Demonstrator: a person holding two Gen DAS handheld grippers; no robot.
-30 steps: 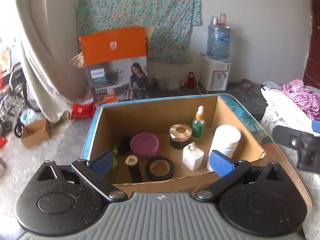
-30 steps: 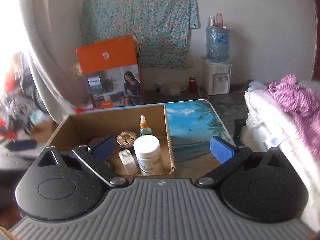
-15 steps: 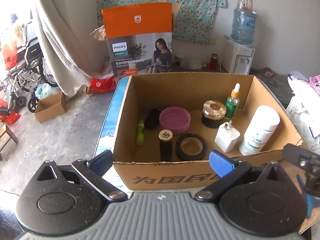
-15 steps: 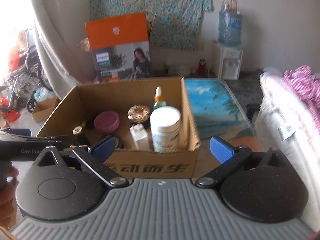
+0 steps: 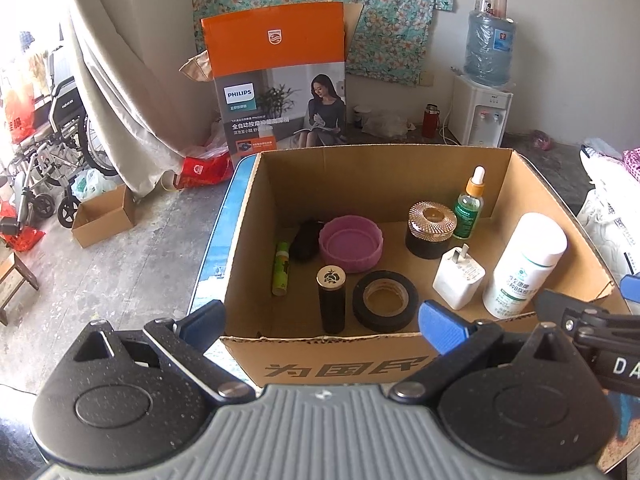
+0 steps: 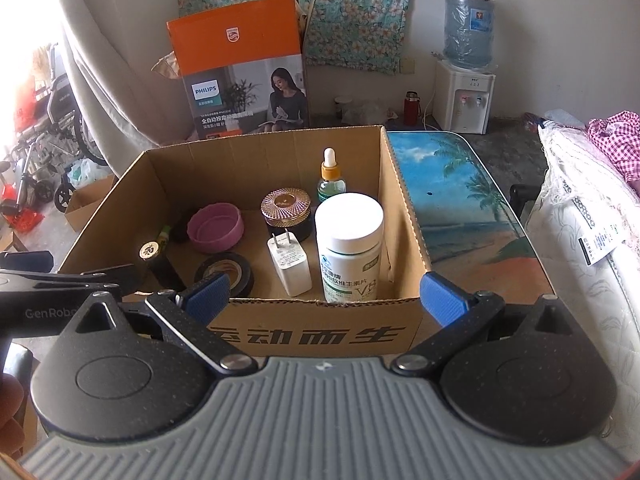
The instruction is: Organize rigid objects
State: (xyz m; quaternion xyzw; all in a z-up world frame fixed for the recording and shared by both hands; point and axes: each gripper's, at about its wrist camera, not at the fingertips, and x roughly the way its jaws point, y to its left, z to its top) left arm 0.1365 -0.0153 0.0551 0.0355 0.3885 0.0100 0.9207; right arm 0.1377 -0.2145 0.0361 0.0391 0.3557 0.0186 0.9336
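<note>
An open cardboard box point(image 5: 400, 168) point(image 6: 404, 216) stands on a table with a beach print point(image 6: 460, 184). Inside it are a white pill bottle point(image 5: 524, 266) point(image 6: 348, 246), a white charger plug point(image 5: 458, 276) point(image 6: 289, 266), a black tape roll point(image 5: 385, 299) point(image 6: 228, 270), a pink bowl point(image 5: 351, 244) point(image 6: 216, 227), a gold-lidded black jar point(image 5: 431, 230) point(image 6: 286, 212), a green dropper bottle point(image 5: 469, 204) point(image 6: 331, 178), a black tube point(image 5: 331, 300) and a green stick point(image 5: 281, 268). My left gripper point(image 5: 322, 324) is open and empty before the box's near wall. My right gripper point(image 6: 324, 296) is open and empty there too.
An orange Philips carton point(image 5: 280, 80) stands on the floor behind the box. A water dispenser point(image 5: 482, 80) stands at the back right. A wheelchair point(image 5: 44, 160) and a small carton point(image 5: 104, 216) are at the left. A bed with cloth point(image 6: 592, 208) lies at the right.
Both grippers have pulled back from the box and risen, so its near wall and whole inside now show. Both stay open and empty.
</note>
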